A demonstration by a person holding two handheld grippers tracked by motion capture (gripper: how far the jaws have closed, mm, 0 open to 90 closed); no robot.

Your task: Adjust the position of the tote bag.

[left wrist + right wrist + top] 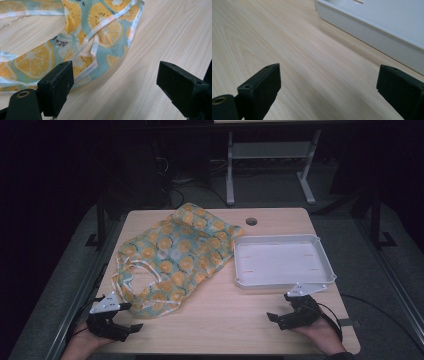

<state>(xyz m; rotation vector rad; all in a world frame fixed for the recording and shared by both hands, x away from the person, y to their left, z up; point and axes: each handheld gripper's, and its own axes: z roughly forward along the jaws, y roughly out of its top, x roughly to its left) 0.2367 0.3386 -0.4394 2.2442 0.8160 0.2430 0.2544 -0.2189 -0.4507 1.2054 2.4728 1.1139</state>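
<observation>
Start of the job, as I read it: nothing gripped yet. My left gripper (131, 317) sits at the near left corner of the table (220, 320), fingers (56, 85) spread wide and empty, their tips just short of the near hem of the fruit-print bag (175, 255). My right gripper (277, 316) rests at the near right, fingers (260, 86) equally wide, nothing between them, bare wood underneath.

The bag lies flat and rumpled over the left half of the table, its pale handle loops (131, 272) on the end toward me. The white tray (327, 270) stands to its right, its far-left corner touching or just beside the bag's edge; I cannot tell which. The tray looks empty.

Next move, my guess: ease the left forward and low, slide one finger under the white-trimmed hem (86, 72), and pinch cloth only, not wood. The right likely needs to cross over to take a second hold.

Count: one bag, one tray, two grippers, one round hole (251, 221) in the far tabletop.
</observation>
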